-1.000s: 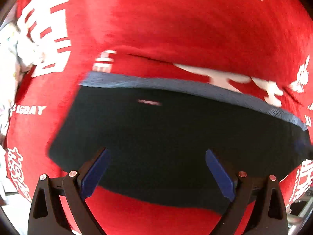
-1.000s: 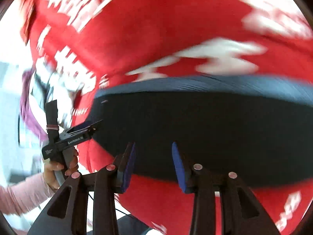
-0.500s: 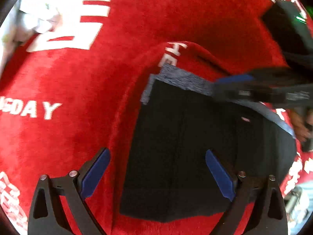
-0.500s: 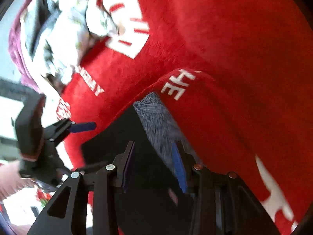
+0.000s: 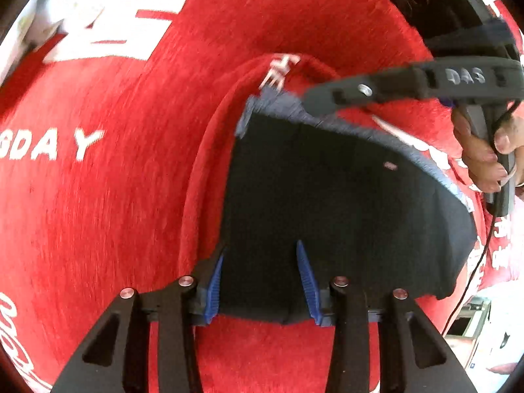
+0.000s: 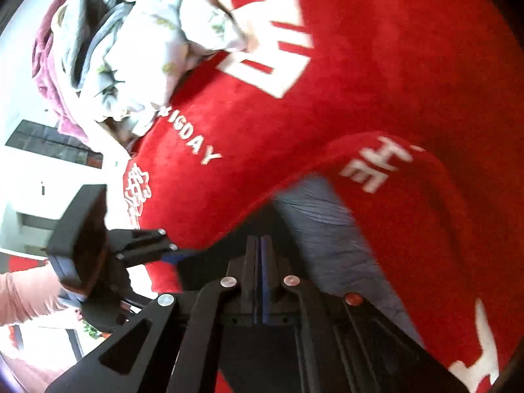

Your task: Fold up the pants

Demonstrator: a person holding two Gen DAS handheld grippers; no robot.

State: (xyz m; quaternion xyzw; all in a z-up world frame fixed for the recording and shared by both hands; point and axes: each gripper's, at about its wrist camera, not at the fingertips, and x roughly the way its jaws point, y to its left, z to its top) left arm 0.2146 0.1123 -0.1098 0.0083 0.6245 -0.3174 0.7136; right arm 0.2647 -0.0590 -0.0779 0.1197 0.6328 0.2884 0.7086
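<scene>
The pants (image 5: 327,196), dark with a grey-blue waistband (image 5: 344,124), are lying folded on a red cloth (image 5: 114,196) printed with white letters. In the left wrist view they are filling the middle and right of the picture, the waistband running along their far edge. A ridge of the red cloth is bunching up along their left side and curling over the far left corner.

The left gripper (image 5: 260,275) is pointing steeply down at the near edge of the pants. Its jaws have just been closing and are now standing partly apart, with the near hem of the pants lying between the blue pads (image 5: 306,281). Whether the pads are pressing on the fabric cannot be told; a clear gap is showing between them.

The right gripper (image 6: 261,245) is reaching in at the far right in the left wrist view, its tip sitting over the waistband near the far left corner. In its own view the jaws are standing together, pads meeting, right at the edge of the pants beside the waistband. Whether any fabric is pinched between them cannot be told. A hand (image 5: 484,154) is gripping its handle.

At the far left of the right wrist view, a heap of pale and maroon laundry (image 6: 131,42) is sitting on the cloth. A pink sleeve (image 6: 23,298) is showing at the near left, behind the left gripper.
</scene>
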